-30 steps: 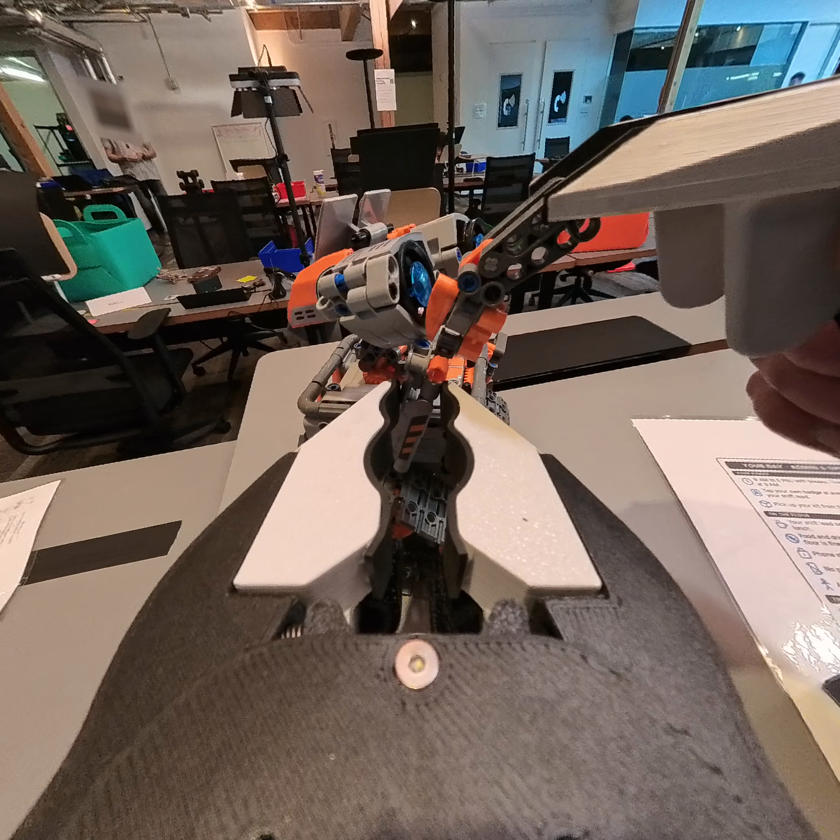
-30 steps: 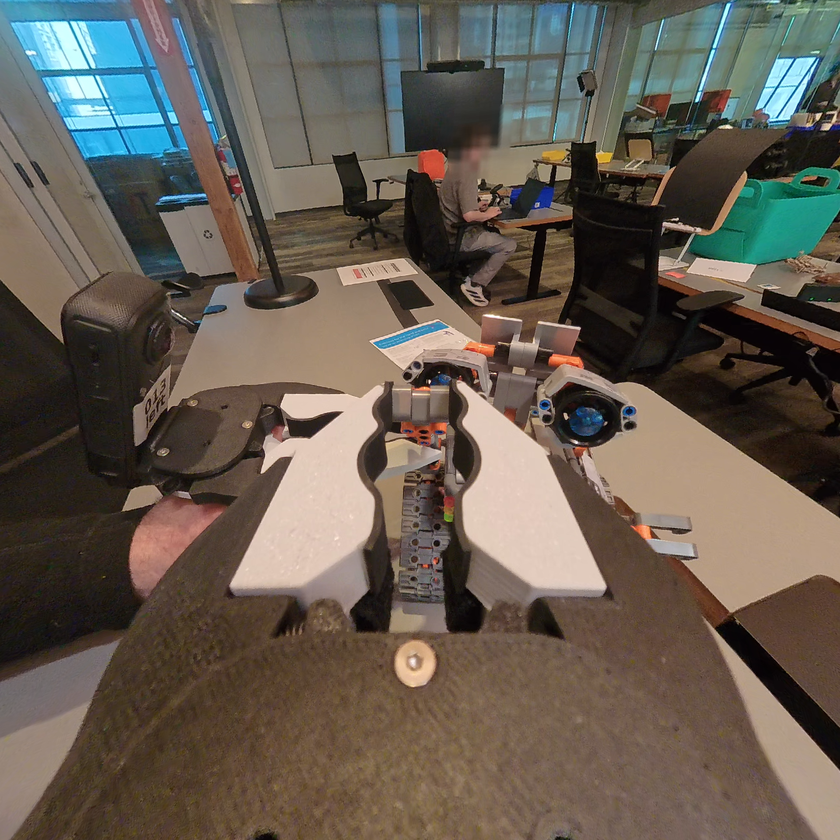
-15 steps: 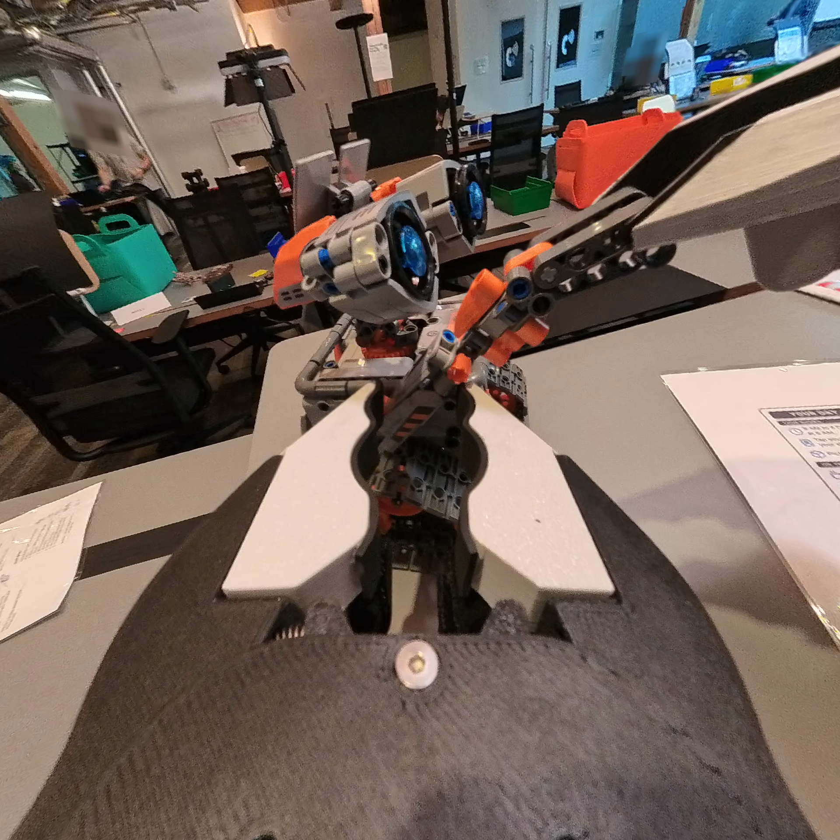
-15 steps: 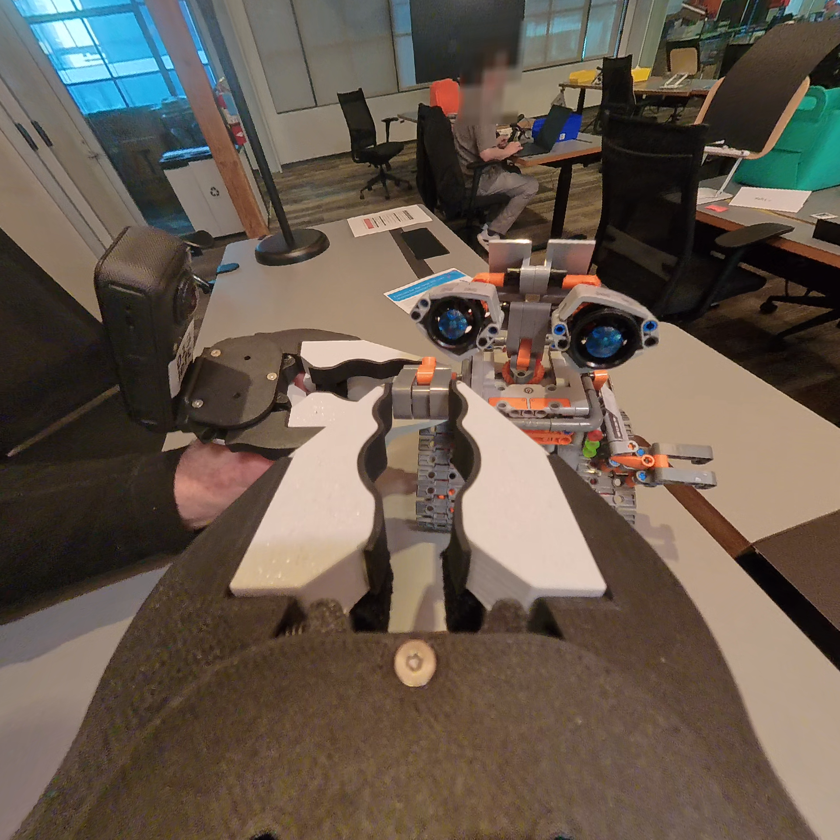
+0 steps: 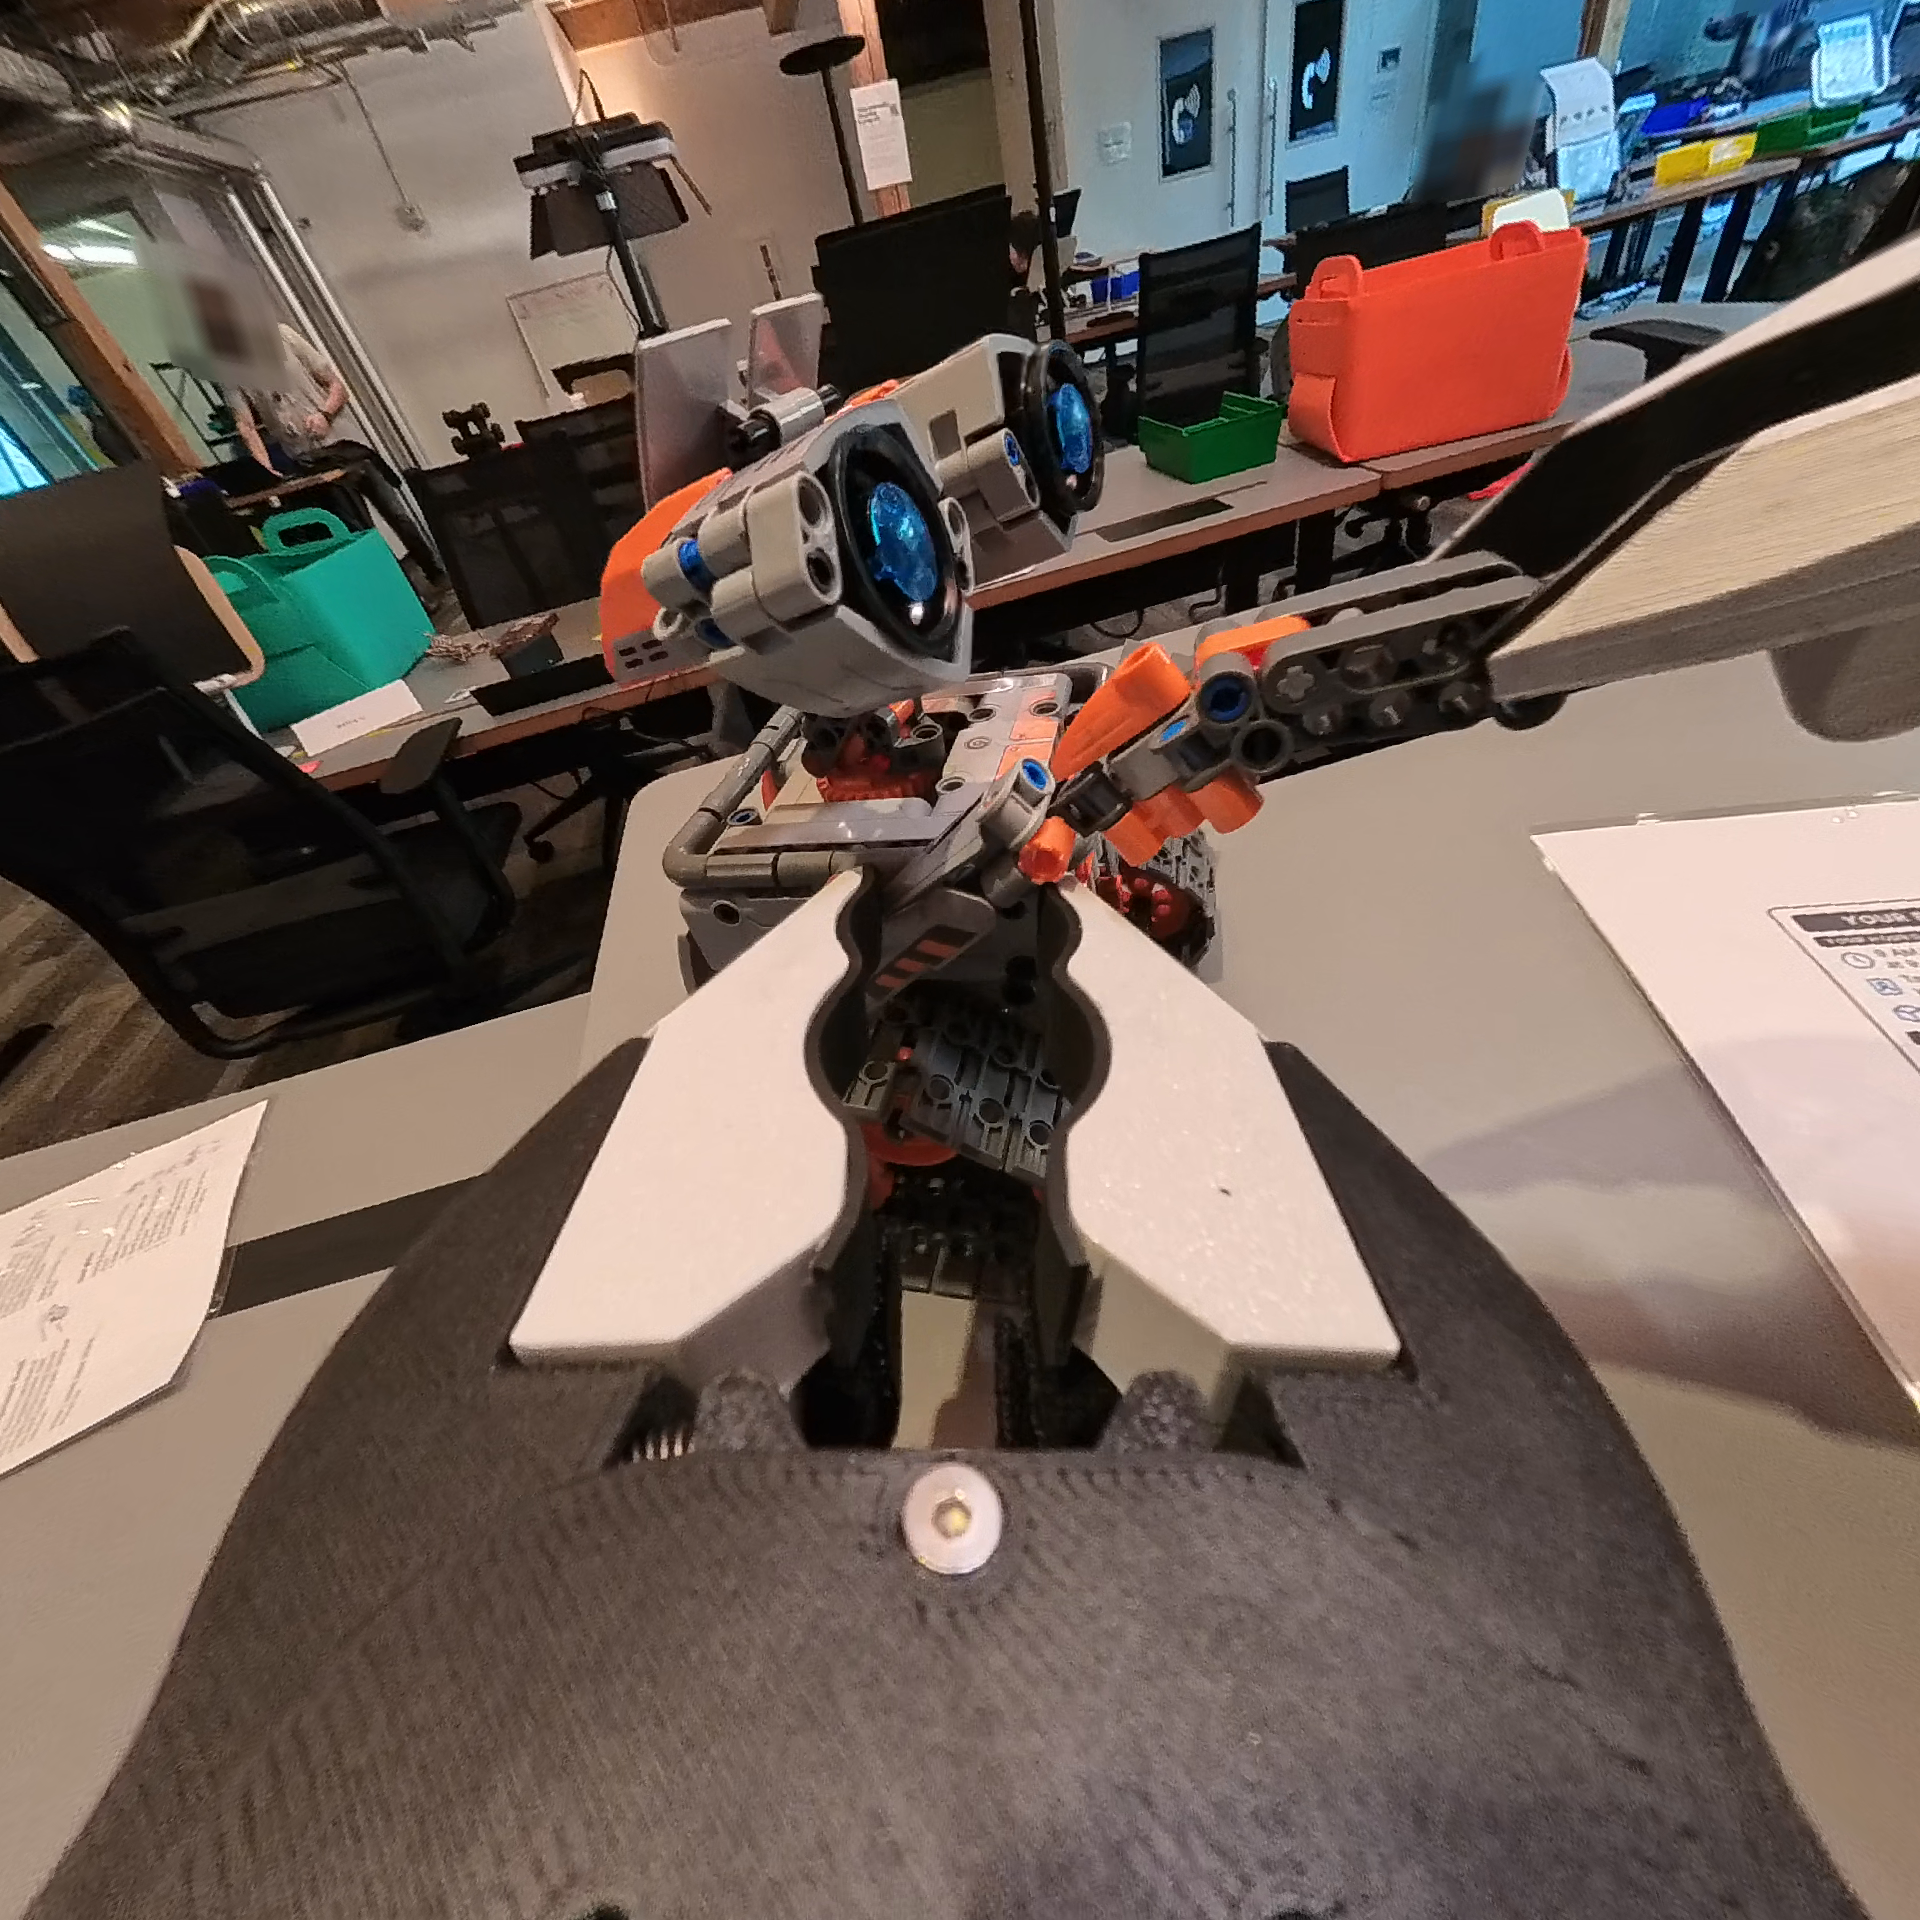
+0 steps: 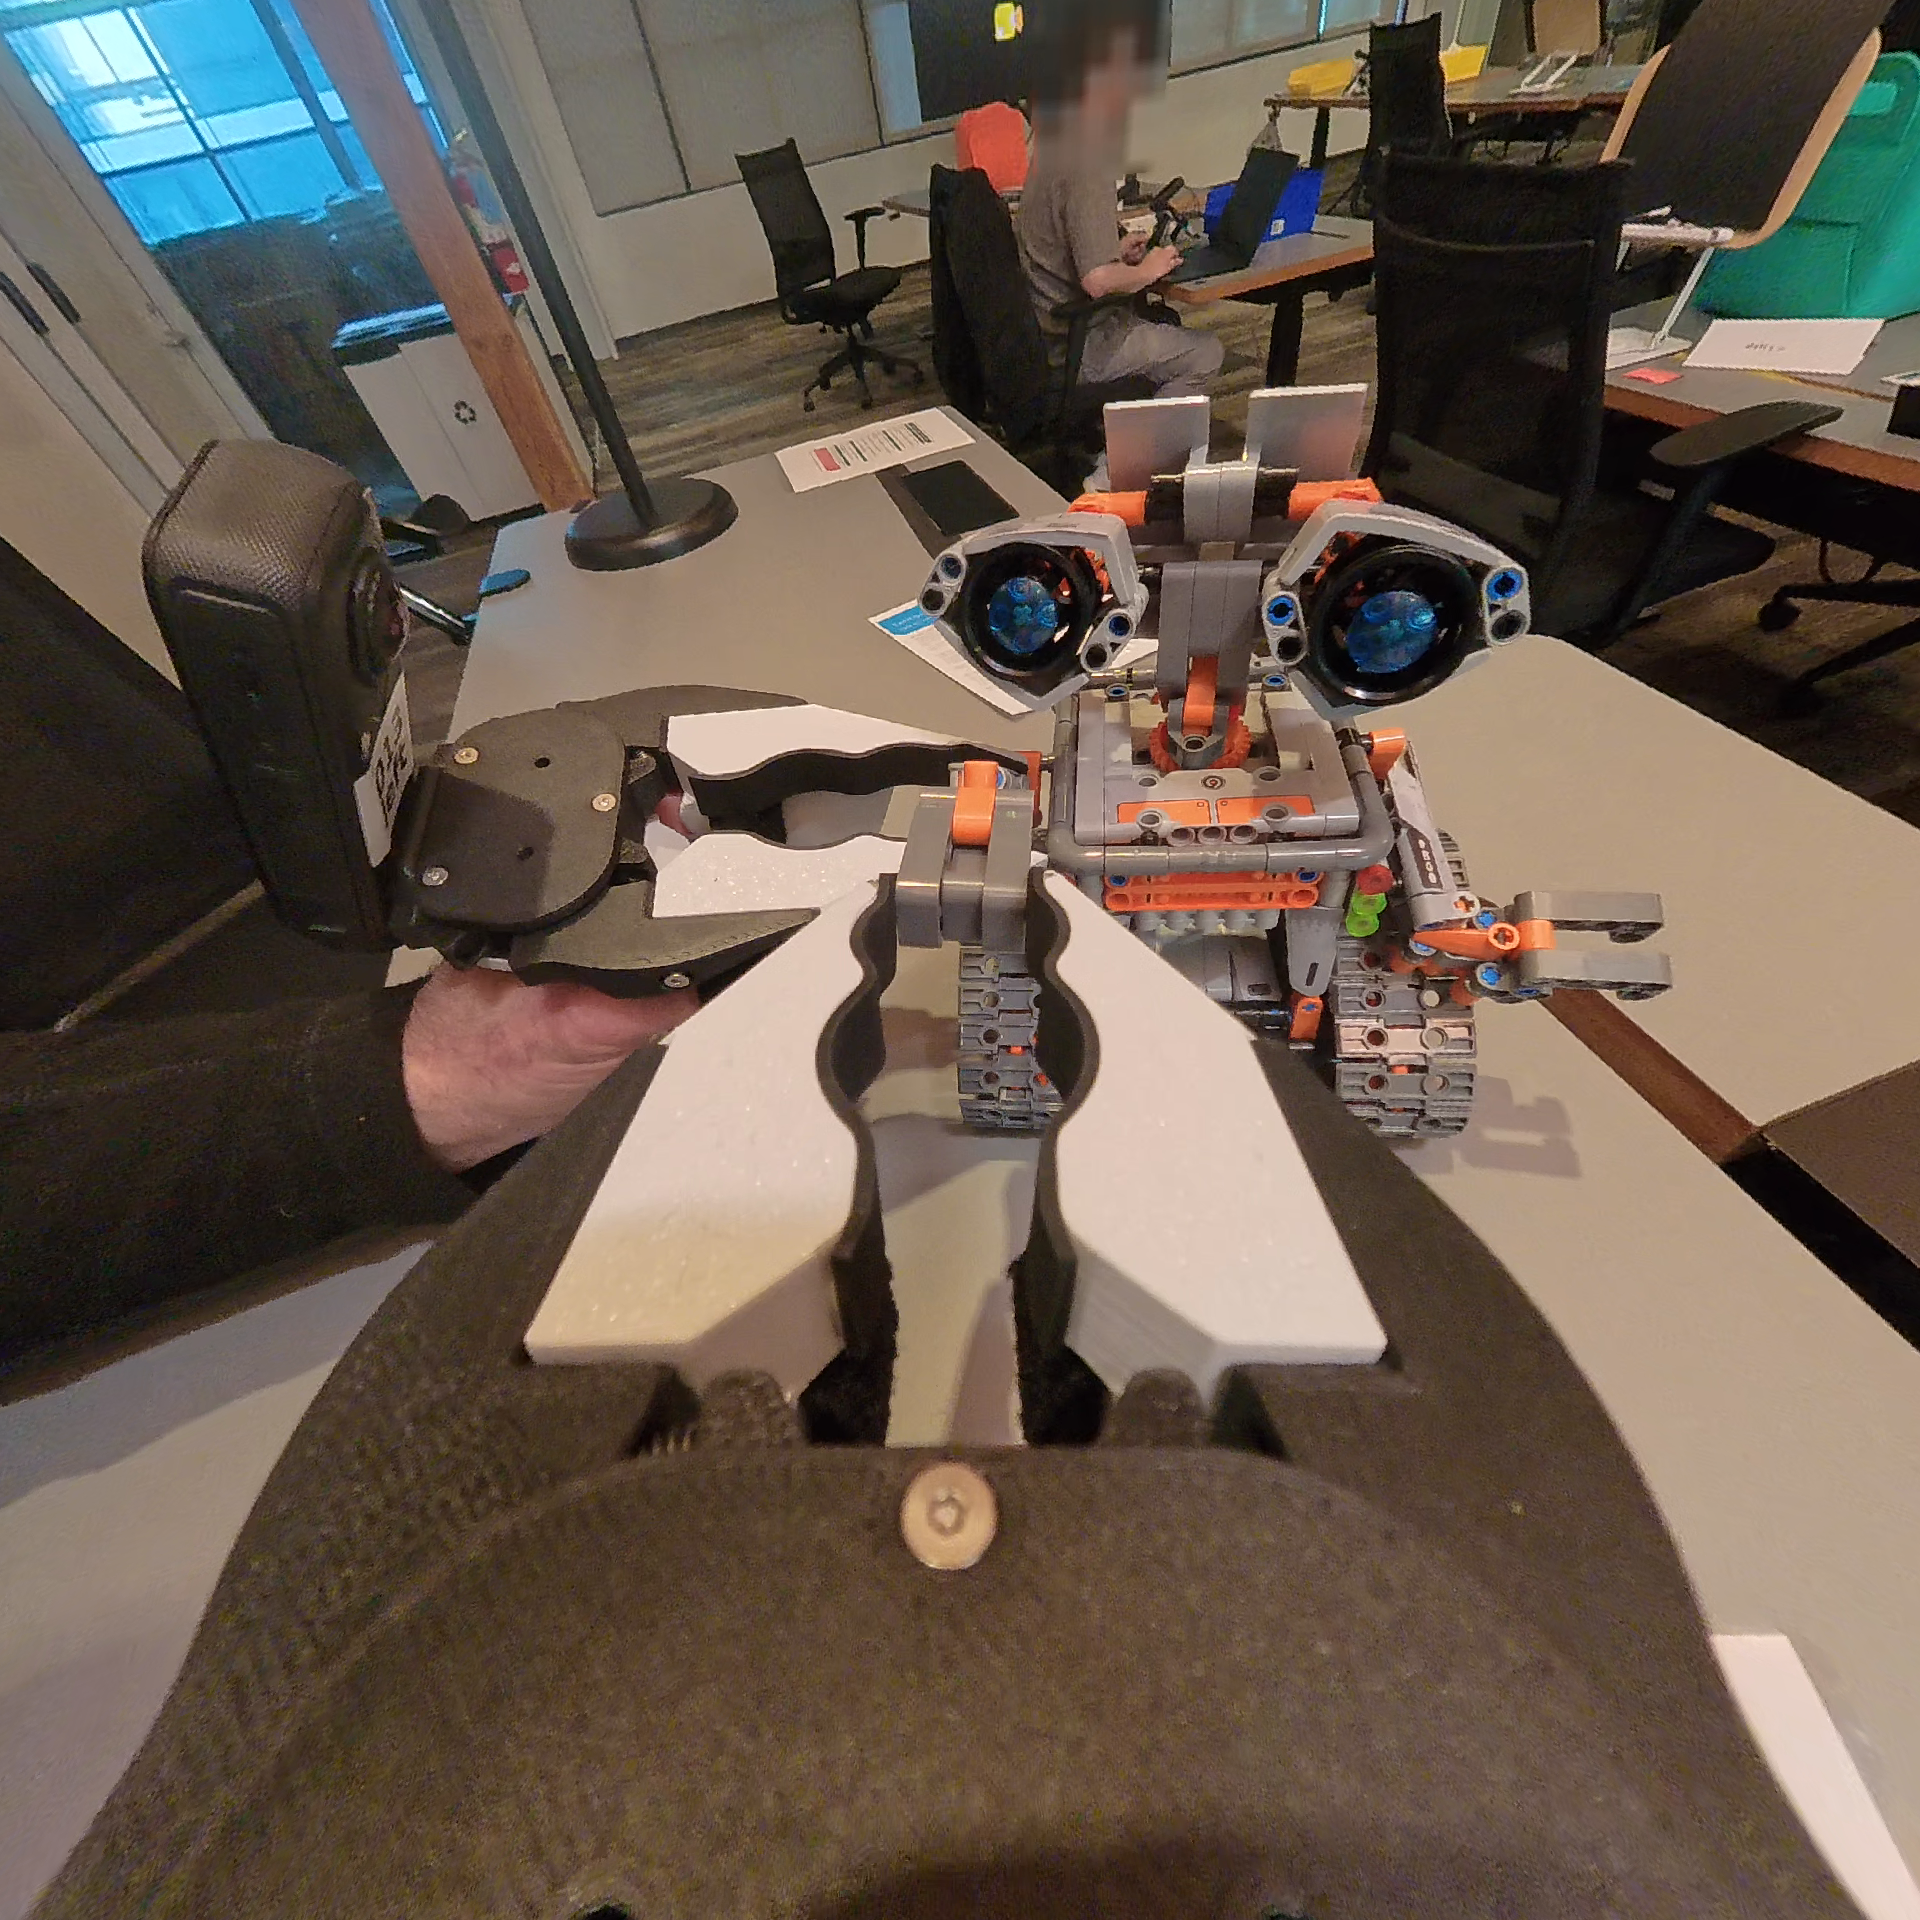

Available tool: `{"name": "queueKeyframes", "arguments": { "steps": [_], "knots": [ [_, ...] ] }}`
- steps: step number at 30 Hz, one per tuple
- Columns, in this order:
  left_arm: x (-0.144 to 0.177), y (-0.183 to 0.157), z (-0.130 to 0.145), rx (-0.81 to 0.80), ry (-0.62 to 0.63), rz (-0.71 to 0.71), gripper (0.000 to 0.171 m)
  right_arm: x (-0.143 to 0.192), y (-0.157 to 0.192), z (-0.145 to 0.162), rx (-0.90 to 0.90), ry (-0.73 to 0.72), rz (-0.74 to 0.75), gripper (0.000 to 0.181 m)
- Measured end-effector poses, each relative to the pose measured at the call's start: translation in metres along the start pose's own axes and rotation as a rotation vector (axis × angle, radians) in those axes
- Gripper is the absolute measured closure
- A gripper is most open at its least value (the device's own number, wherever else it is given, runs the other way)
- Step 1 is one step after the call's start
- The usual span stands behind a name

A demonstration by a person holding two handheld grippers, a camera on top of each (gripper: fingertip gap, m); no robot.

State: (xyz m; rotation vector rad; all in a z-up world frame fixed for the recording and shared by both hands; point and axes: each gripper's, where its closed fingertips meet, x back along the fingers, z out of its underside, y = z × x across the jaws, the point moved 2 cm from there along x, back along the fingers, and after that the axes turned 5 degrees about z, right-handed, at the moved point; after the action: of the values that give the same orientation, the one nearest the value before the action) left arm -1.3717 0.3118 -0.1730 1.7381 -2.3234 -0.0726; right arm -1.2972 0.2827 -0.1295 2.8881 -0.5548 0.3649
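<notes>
Grey-and-orange brick-built toy robot [image 6: 1226, 831] stands on the grey table [image 6: 1558, 748]; it looks light, rigid and apt to pop apart. The left gripper [image 5: 956, 914] and right gripper [image 6: 961, 914] each clench one of its arms, sturdier-looking holds than the head.

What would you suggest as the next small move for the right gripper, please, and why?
Probably a slow, slight swing of the toy robot's arm by the right gripper, while the left gripper holds firm. Both are shut on that arm, the right on its grey claw end, the left nearer the body. The toy robot stands on its tracks on the table, and a jerk might pop the bricks apart.
</notes>
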Motion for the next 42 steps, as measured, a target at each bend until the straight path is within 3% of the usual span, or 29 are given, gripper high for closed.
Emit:
{"name": "queueKeyframes", "arguments": {
  "steps": [12, 21, 42],
  "knots": [
    [0.000, 0.003, -0.001, 0.039, 0.007, 0.011, 0.147, -0.003, 0.003, -0.001, -0.002, -0.053, 0.022, 0.159],
    [0.001, 0.002, -0.001, 0.022, 0.000, 0.009, 0.147, -0.003, -0.002, -0.008, -0.079, -0.056, -0.045, 0.159],
    [0.001, 0.006, -0.003, 0.035, -0.012, 0.015, 0.150, -0.019, -0.037, -0.008, -0.588, 0.017, -0.488, 0.159]
  ]
}}
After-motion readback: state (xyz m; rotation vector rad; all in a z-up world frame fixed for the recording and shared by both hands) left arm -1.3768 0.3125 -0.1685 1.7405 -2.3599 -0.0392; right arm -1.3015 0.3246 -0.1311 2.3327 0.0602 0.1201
